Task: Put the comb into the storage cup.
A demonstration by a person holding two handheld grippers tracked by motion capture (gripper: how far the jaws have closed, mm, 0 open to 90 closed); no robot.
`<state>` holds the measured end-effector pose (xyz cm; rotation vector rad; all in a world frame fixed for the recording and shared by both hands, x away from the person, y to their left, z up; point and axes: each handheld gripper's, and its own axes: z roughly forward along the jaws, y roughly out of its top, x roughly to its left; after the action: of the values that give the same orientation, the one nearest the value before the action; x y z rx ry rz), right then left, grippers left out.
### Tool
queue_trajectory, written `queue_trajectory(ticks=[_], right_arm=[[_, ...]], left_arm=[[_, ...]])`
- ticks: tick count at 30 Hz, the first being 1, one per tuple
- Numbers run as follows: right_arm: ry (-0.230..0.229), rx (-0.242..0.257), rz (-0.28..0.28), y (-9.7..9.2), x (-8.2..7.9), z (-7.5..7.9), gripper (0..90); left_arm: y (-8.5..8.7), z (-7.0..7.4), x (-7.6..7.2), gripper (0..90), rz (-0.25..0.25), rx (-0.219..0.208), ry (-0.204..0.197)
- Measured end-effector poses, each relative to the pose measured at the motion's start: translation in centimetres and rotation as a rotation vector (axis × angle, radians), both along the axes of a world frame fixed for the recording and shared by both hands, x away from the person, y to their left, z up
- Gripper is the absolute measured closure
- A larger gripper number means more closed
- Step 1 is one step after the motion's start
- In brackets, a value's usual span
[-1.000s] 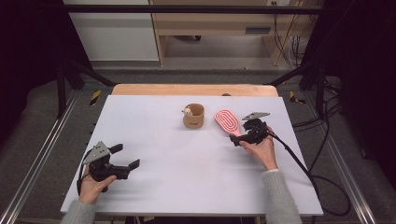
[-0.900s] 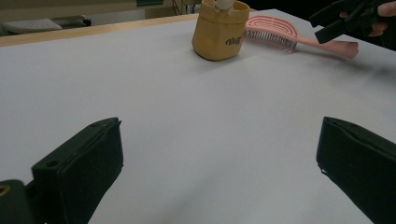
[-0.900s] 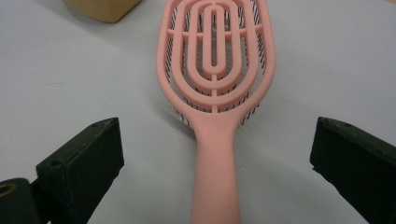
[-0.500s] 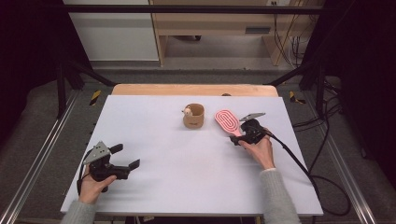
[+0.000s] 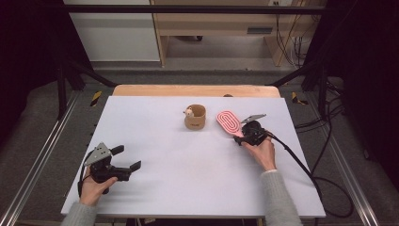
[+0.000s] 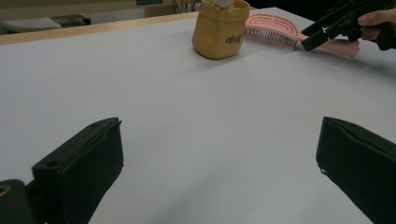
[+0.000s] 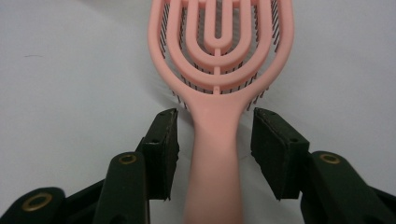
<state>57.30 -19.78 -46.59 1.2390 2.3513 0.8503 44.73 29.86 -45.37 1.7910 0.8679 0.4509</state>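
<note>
A pink vented hairbrush (image 5: 228,121) lies on the white table (image 5: 197,174), bristles down, with its handle toward the person. My right gripper (image 5: 240,136) straddles that handle. In the right gripper view the handle (image 7: 215,154) runs between the two pads (image 7: 164,149), with a gap on each side. The jaws have just been closing around it without touching it. My left gripper (image 5: 128,157) rests at the front left, jaws wide open (image 6: 219,158) with nothing between them. A tan cup (image 5: 195,117) with a small figure in it stands just left of the brush.
In the left gripper view the cup (image 6: 219,30) and the brush (image 6: 275,25) sit far ahead, with the right gripper (image 6: 317,39) beside them. A black cable (image 5: 301,165) trails from the right gripper over the table's right edge. A wooden strip (image 5: 195,90) borders the far side.
The right gripper has edged slightly toward the brush's handle. The left hand and gripper have stayed where they were.
</note>
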Motion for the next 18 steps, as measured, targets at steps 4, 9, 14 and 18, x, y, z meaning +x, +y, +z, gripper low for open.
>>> queue_trajectory(ticks=[4, 9, 14, 18], right_arm=[[0.003, 0.003, -0.001, 0.1, 0.06, -0.1, 57.3], [0.005, 0.008, -0.003, 0.08, 0.16, -0.14, 62.6], [0.011, 0.005, -0.001, 0.11, 0.21, -0.23, 65.3], [0.011, 0.004, -0.002, 0.13, 0.25, -0.32, 66.4]], left_arm=[[-0.01, -0.01, 0.01, 0.6, -0.002, 0.002, 0.001], [0.0, -0.01, 0.01, 0.7, 0.0, 0.001, 0.0], [0.01, -0.01, 0.01, 0.6, 0.0, 0.0, 0.0], [0.0, -0.01, 0.01, 0.6, 0.0, 0.0, 0.0]])
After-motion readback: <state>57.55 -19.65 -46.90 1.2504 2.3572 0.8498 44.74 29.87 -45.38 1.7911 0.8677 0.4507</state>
